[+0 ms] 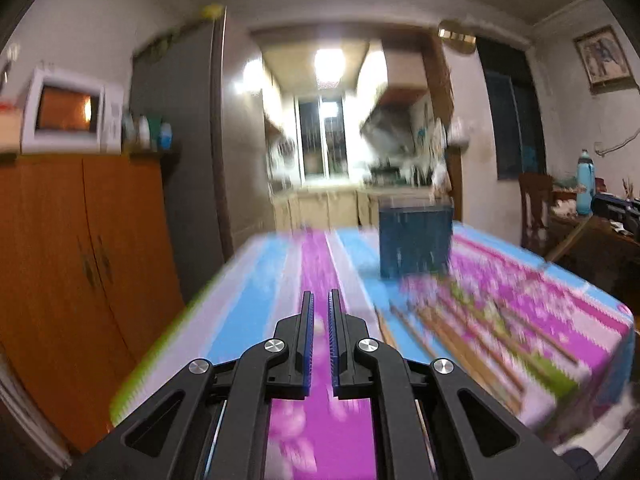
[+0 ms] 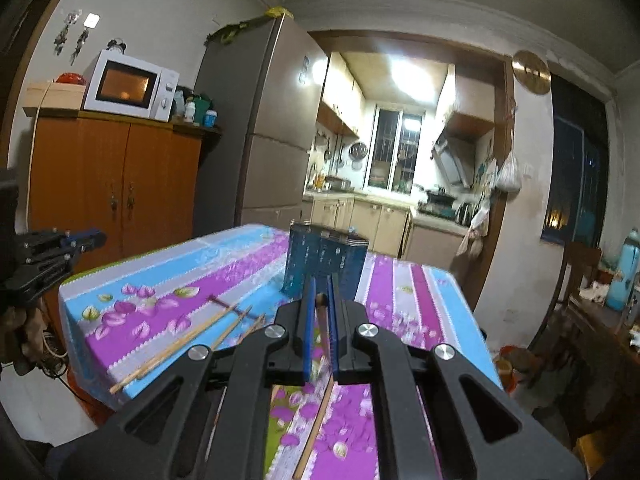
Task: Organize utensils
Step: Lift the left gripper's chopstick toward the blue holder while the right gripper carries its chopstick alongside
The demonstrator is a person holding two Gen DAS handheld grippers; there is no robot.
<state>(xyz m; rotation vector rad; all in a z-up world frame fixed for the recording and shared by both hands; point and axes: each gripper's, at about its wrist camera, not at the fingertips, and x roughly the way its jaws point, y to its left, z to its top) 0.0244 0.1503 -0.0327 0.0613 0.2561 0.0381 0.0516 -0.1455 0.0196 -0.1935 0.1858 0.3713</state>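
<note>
A dark blue utensil holder [image 2: 324, 260] stands on the flowered tablecloth [image 2: 240, 268]; it also shows blurred in the left wrist view [image 1: 414, 240]. My right gripper [image 2: 321, 300] is shut on a wooden chopstick [image 2: 316, 420] that runs back under it, held above the table just short of the holder. Several loose chopsticks [image 2: 188, 344] lie on the cloth to its left; they also show in the left wrist view [image 1: 460, 340]. My left gripper [image 1: 321, 298] is nearly closed and empty above the table's left part; it shows at the left edge of the right wrist view [image 2: 86, 240].
An orange wooden cabinet [image 2: 116, 184] with a microwave [image 2: 130, 84] stands left of the table, a grey fridge [image 2: 260, 128] behind. A wooden chair [image 2: 576, 280] and a side table with a blue bottle [image 2: 622, 272] stand right. The table's near-left edge [image 2: 92, 376] drops off.
</note>
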